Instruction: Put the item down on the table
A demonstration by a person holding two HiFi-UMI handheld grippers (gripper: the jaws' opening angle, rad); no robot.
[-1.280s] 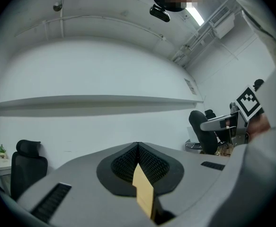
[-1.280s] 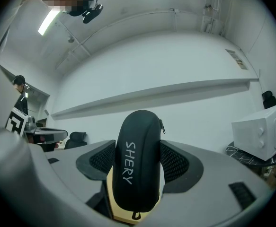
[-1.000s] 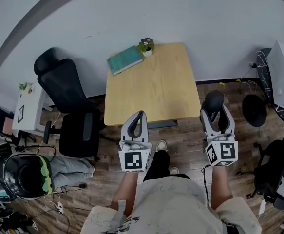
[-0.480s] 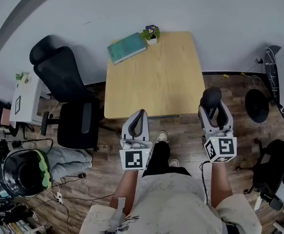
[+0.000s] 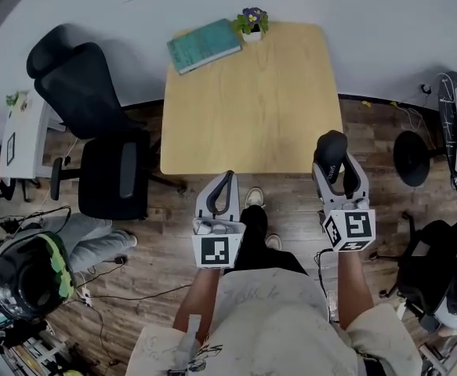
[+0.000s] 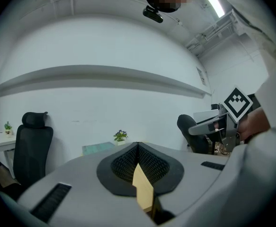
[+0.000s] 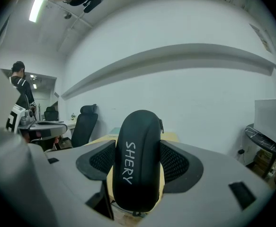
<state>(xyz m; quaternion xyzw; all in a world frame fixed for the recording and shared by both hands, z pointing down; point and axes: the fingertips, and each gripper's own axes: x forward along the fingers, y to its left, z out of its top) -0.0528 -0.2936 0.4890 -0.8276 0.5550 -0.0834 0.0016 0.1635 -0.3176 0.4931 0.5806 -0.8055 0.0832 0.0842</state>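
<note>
Pale wooden table (image 5: 252,108) fills the middle, with a teal book (image 5: 203,45) and a potted plant (image 5: 252,22) at its far edge. Our right gripper (image 5: 336,171) clamps an upright black oval case (image 7: 138,160), lettered SHERY in white, by the table's near right corner. Our left gripper (image 5: 226,182) has its jaws pressed together on nothing.

One table (image 5: 252,108), book (image 5: 203,45), plant (image 5: 252,20), case (image 5: 329,153); seemingly two chairs (image 5: 95,131)

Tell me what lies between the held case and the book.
Only bare table, seen in the head view: nothing lies between case and book.
</note>
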